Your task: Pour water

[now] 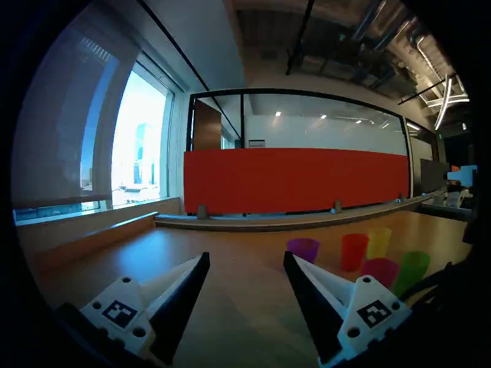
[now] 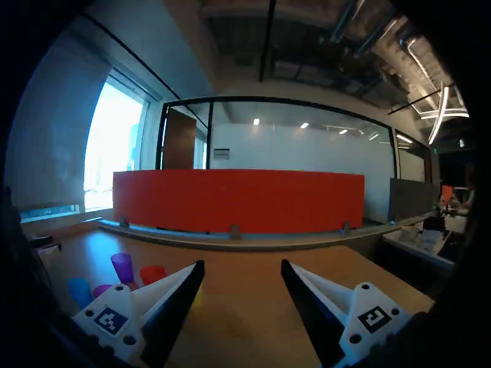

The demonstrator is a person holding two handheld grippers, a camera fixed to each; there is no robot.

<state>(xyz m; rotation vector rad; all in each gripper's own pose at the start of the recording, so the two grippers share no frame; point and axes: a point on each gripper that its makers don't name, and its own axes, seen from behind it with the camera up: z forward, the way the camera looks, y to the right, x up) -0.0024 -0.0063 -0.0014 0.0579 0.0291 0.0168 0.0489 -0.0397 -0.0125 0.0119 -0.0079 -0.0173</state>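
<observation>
Left gripper (image 1: 246, 255) was spread wide with nothing between its 2 fingers, just bare wood of the tabletop (image 1: 245, 306) under them. In the left gripper view the cups sat in a loose bunch ahead and off to the right of the fingers, all upright as far as anyone could tell. The purple cup (image 1: 303, 248) was the nearest to the gap, just past the right fingertip. The orange-red cup (image 1: 354, 250) and the yellow cup (image 1: 378, 241) stood side by side further right, with the pink cup (image 1: 380, 270) and the green cup (image 1: 413, 268) in front of them, closer to the camera. What was inside any of them couldn't be made out.

Right gripper (image 2: 242, 264) was also wide apart and holding nothing. In the right gripper view the cups were down at the left side. The purple cup (image 2: 123, 267) and the orange-red cup (image 2: 152, 273) sat next to each other, a blue cup (image 2: 80, 291) was further left, and the pink cup (image 2: 102, 288) was half hidden behind the left finger.

At the far edge of the tabletop ran a long red partition (image 1: 294, 179), with a glass wall (image 1: 319, 122) behind it. A bright window (image 1: 138, 144) was off to the left, and strip ceiling lights (image 1: 443, 101) hung up at the right
</observation>
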